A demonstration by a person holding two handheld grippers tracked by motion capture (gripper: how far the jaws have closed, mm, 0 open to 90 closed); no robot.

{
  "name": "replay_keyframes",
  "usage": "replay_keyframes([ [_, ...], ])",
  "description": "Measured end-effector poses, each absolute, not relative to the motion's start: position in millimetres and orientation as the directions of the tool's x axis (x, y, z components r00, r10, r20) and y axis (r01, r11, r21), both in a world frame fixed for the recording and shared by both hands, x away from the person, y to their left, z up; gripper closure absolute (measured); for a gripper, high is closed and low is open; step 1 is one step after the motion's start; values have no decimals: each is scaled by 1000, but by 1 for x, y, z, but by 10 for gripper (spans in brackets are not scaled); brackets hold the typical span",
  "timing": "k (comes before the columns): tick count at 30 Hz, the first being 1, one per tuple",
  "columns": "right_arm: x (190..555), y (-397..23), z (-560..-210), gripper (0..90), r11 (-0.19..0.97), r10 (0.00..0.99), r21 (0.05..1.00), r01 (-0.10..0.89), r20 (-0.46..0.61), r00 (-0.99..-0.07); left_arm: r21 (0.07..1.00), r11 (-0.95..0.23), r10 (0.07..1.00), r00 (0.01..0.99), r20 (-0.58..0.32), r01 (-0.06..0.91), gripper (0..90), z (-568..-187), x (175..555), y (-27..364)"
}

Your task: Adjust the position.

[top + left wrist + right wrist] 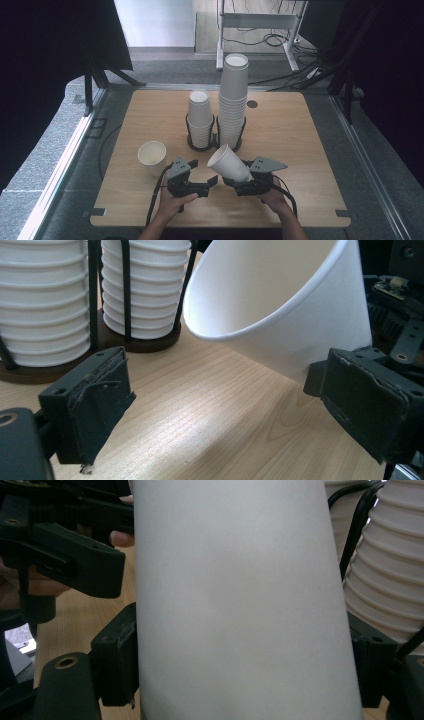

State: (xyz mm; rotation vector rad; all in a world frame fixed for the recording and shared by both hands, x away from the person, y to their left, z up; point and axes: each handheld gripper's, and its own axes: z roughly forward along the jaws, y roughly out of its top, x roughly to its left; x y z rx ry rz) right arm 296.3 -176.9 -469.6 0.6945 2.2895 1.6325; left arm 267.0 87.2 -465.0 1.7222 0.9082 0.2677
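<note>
A white paper cup [227, 162] is held tilted above the table, its mouth up and to the left, with my right gripper [236, 179] shut on its lower part. In the right gripper view the cup's wall [240, 605] sits between the two black pads [117, 662]. My left gripper [210, 184] lies just left of the cup, pointing at it. In the left gripper view its jaws [225, 410] stand apart over bare wood, and the cup [280, 305] hangs just beyond them, near the right pad [365, 405].
Two black wire holders stand at the middle of the wooden table [300, 135]: a short cup stack [200, 120] and a tall one [233, 100]. A single cup [151, 156] stands upright at the left. Desk legs and cables lie on the floor beyond.
</note>
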Motion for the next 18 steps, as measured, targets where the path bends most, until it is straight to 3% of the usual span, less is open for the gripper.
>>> replay_keyframes([
  [18, 291, -179, -478, 212, 168, 559, 964, 206, 78, -825, 888, -32, 643, 689, -333, 459, 56, -465, 269, 87],
])
